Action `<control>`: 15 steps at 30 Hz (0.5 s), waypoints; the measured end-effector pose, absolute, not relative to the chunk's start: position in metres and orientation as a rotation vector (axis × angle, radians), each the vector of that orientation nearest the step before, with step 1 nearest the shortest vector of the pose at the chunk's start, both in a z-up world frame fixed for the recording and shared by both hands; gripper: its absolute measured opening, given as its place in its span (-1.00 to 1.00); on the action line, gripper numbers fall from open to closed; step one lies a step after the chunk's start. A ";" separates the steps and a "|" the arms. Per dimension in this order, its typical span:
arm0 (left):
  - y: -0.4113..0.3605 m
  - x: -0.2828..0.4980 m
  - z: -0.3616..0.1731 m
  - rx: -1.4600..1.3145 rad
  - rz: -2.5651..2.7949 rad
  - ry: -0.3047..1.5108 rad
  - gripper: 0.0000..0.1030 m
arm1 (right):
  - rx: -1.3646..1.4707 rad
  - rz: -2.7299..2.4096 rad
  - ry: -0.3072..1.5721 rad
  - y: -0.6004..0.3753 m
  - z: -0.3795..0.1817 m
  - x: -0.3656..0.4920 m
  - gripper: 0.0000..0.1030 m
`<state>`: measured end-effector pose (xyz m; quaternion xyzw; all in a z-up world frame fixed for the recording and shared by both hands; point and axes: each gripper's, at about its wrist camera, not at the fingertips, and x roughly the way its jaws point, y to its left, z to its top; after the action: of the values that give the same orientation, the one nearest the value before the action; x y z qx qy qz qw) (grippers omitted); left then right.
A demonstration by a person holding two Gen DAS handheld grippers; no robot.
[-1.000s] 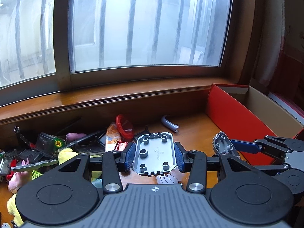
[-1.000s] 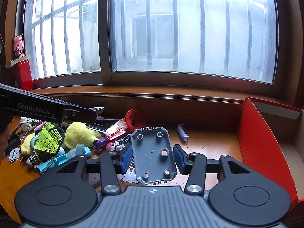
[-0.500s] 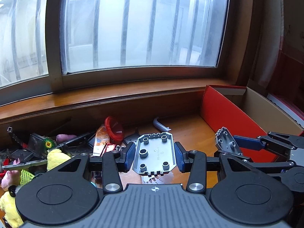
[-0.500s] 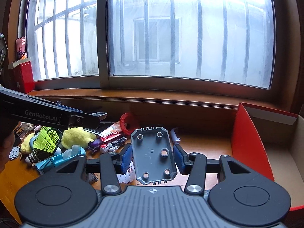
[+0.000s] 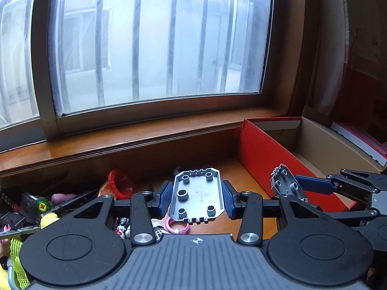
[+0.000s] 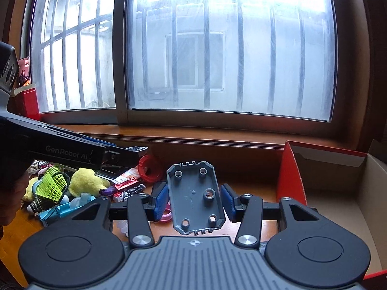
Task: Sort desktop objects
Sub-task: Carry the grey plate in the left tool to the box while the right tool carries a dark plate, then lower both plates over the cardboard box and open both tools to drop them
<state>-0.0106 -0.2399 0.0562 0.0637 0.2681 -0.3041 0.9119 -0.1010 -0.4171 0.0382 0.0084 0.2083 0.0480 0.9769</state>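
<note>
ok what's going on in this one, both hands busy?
Yes. A person holds two tongs, each clamped on a grey plastic plate: the left tongs grip the lighter plate, the right tongs the darker plate. Both are off the desk, near the open red box. The toy clutter remains unsorted at left.

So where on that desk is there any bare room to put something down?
Bare wood lies between the toy pile and the red box, below the windowsill. The box's cardboard floor looks bare too. The left side is crowded: yellow plush, green shuttlecock, red ring.
</note>
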 end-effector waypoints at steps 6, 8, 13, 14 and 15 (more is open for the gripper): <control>-0.269 -0.007 0.068 0.155 -0.668 0.523 -0.14 | 0.021 0.064 0.395 -0.436 0.045 -0.106 -0.04; -0.279 -0.006 0.072 0.164 -0.689 0.508 -0.14 | 0.021 0.045 0.391 -0.444 0.048 -0.107 -0.04; -0.312 -0.004 0.082 0.195 -0.756 0.478 -0.14 | 0.031 -0.010 0.364 -0.466 0.058 -0.115 -0.04; -0.318 -0.004 0.083 0.201 -0.770 0.472 -0.14 | 0.032 -0.023 0.358 -0.471 0.059 -0.116 -0.04; -0.325 -0.004 0.084 0.206 -0.784 0.468 -0.14 | 0.035 -0.037 0.353 -0.475 0.060 -0.118 -0.04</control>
<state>-0.0039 -0.3251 0.0841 0.0995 0.2254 -0.3777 0.8925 -0.1179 -0.4752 0.0604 0.0172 0.1753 -0.0185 0.9842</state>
